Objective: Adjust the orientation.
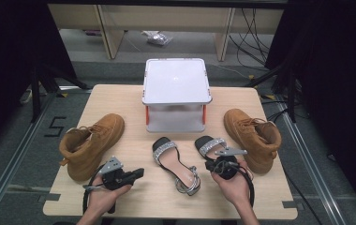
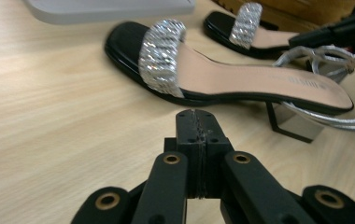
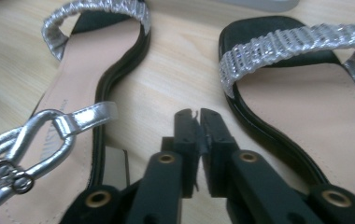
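Both tongs, the left gripper [image 1: 137, 172] and right gripper [image 1: 212, 165], are pressed together on nothing, poised beside the two silver-strapped sandals [image 1: 176, 161] [image 1: 211, 146], likely the next pickup.

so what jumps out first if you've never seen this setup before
Probably the two silver-strapped sandals lying mid-table, flanked by a tan boot on the left and another tan boot on the right. Behind them a white two-tier stand sits at the far edge of the table. Near the front, the left gripper and right gripper are both shut, holding nothing.
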Demonstrator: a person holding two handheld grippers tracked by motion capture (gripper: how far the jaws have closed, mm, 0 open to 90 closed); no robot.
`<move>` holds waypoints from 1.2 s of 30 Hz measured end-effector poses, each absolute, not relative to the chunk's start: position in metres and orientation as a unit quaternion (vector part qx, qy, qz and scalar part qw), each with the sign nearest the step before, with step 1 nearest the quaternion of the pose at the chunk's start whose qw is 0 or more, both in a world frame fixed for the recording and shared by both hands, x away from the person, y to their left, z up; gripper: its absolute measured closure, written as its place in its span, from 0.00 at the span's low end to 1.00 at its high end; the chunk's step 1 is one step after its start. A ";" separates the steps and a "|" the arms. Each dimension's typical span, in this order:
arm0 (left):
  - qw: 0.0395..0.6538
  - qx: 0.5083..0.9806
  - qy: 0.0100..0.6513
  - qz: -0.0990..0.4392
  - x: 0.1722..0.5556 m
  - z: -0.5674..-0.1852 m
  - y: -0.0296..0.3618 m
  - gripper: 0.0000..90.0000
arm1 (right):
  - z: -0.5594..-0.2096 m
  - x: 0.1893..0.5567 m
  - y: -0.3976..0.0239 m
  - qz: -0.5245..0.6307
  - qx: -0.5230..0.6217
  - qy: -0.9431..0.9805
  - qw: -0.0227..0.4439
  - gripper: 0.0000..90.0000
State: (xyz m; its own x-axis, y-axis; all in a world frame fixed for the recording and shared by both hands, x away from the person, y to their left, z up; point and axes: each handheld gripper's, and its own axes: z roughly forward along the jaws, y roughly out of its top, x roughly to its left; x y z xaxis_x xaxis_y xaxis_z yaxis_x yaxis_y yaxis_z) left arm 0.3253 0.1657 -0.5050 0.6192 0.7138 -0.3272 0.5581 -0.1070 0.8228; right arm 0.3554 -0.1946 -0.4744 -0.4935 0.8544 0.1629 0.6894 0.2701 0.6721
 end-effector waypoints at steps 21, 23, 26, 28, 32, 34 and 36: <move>0.434 0.815 0.381 0.044 0.365 -0.509 0.091 0.99 | -0.478 0.366 -0.163 0.279 0.464 0.838 0.063 1.00; 0.434 0.813 0.386 0.042 0.366 -0.509 0.090 0.99 | -0.479 0.365 -0.160 0.284 0.458 0.840 0.059 1.00; 0.426 0.819 0.382 0.047 0.366 -0.508 0.090 0.99 | -0.479 0.363 -0.156 0.278 0.454 0.844 0.066 1.00; 0.424 0.821 0.379 0.045 0.366 -0.508 0.092 0.99 | -0.479 0.363 -0.155 0.278 0.452 0.845 0.070 1.00; 0.418 0.823 0.381 0.047 0.362 -0.510 0.092 1.00 | -0.480 0.359 -0.153 0.280 0.455 0.843 0.061 1.00; 0.423 0.818 0.386 0.051 0.361 -0.512 0.091 0.99 | -0.480 0.358 -0.151 0.280 0.452 0.845 0.058 1.00; 0.412 0.826 0.383 0.046 0.362 -0.512 0.095 1.00 | -0.480 0.353 -0.145 0.277 0.448 0.848 0.062 1.00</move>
